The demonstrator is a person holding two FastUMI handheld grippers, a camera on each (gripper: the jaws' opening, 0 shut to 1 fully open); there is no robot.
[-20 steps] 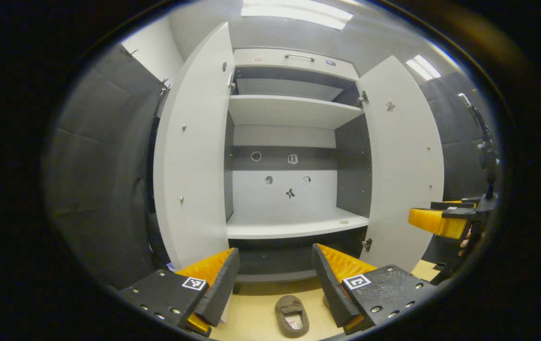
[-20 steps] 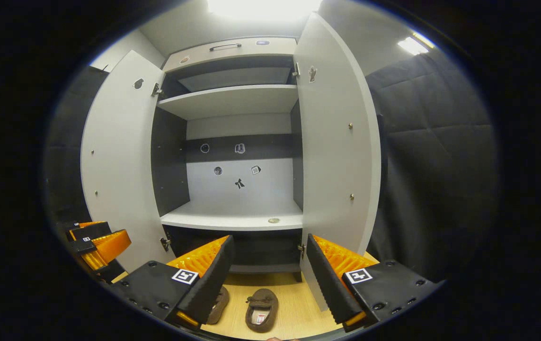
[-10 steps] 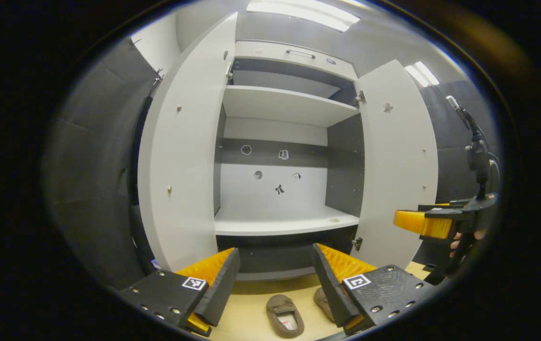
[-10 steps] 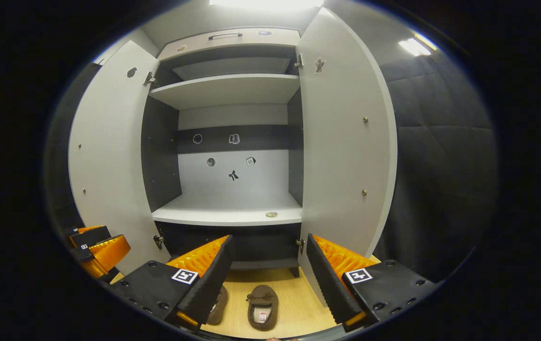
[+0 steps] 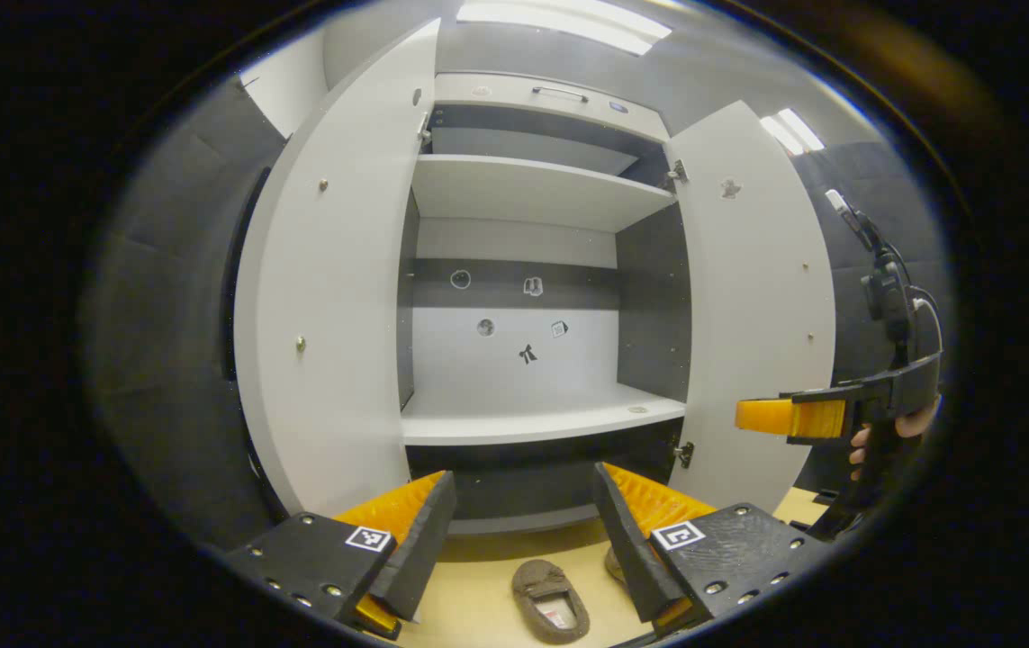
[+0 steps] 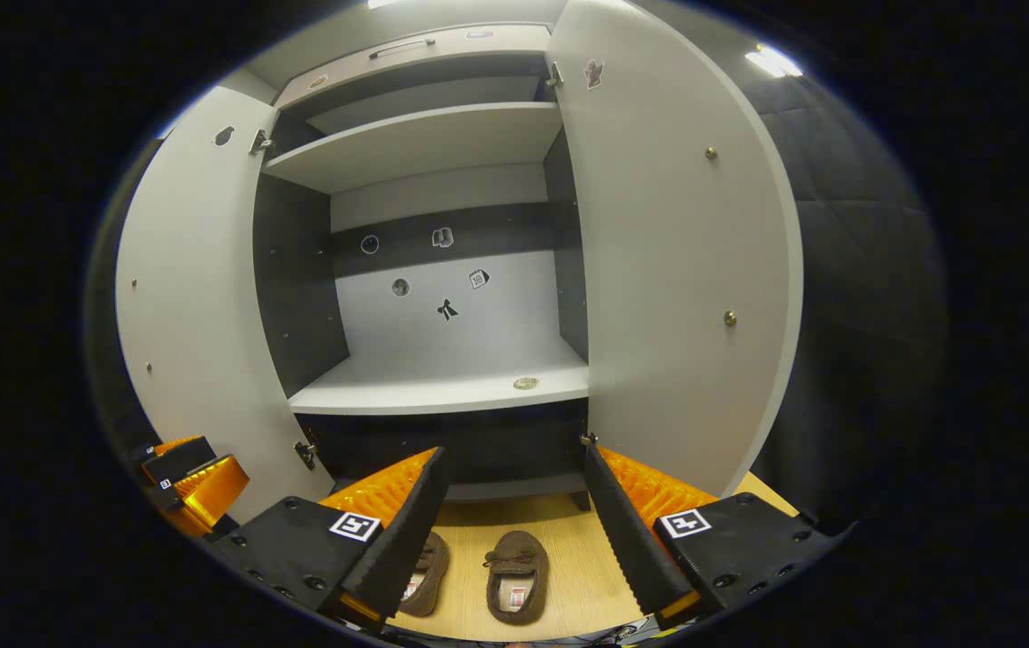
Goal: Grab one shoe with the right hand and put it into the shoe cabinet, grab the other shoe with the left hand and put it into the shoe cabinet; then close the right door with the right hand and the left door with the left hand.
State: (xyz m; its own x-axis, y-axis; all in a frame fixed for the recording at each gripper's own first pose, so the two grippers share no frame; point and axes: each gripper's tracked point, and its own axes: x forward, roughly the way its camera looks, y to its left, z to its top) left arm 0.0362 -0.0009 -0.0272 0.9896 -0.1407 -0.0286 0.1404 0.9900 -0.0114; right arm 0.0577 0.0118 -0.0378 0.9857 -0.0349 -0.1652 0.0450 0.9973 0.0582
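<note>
Grey-white panels make up a tall shoe cabinet that fills the centre of both views, its two doors swung wide open. In the left gripper view the left door stands at centre left and the right door at centre right. Two shelves show inside: an upper shelf near the top of the frame and a lower shelf at mid height, bare apart from one small round disc. Five small stickers dot the back wall.

Two brown slippers lie side by side on the pale wooden floor at the bottom centre of the right gripper view, just in front of the cabinet: one shoe in full sight, the other shoe partly hidden behind a finger. Both rest toes toward the cabinet, apparently not touching each other.

At the bottom of the left gripper view, the left gripper has its jaws spread wide and holds nothing. At the bottom of the right gripper view, the right gripper is likewise wide apart and empty, above the slippers. A hand grips its handle at the right edge of the left gripper view.
</note>
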